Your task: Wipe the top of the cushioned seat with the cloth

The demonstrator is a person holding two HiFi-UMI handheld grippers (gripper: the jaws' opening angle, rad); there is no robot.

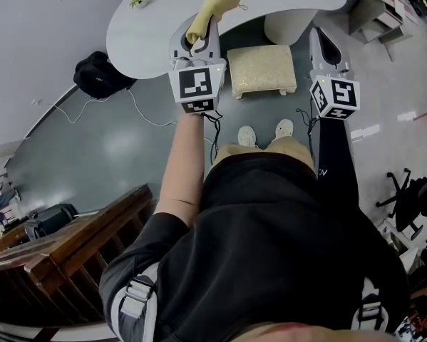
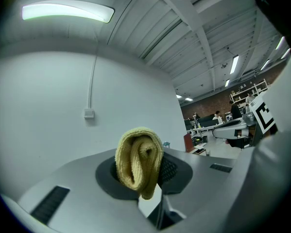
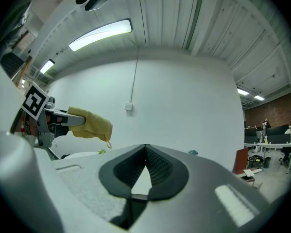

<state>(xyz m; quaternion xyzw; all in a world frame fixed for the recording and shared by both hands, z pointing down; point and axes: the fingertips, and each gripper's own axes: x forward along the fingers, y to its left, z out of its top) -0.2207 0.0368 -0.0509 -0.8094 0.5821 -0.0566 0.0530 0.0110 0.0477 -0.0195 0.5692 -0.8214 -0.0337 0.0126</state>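
Seemingly not begun yet. Left tool (image 1: 199,40) clamps the yellow cloth (image 1: 214,4), raised in the air. Cushioned seat (image 1: 261,68) sits on the floor well below, between both tools, nothing touching it. Right tool (image 1: 320,40) closed, empty. All wiping remains.

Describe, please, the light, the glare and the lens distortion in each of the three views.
Head view: even light, a soft glare patch on the floor, straight edges bent by the wide lens. Left gripper view: strong fisheye with dark corners, the ceiling lamp blown out, the cloth sharp. Right gripper view: the same fisheye and dark corners, the light strip glaring.
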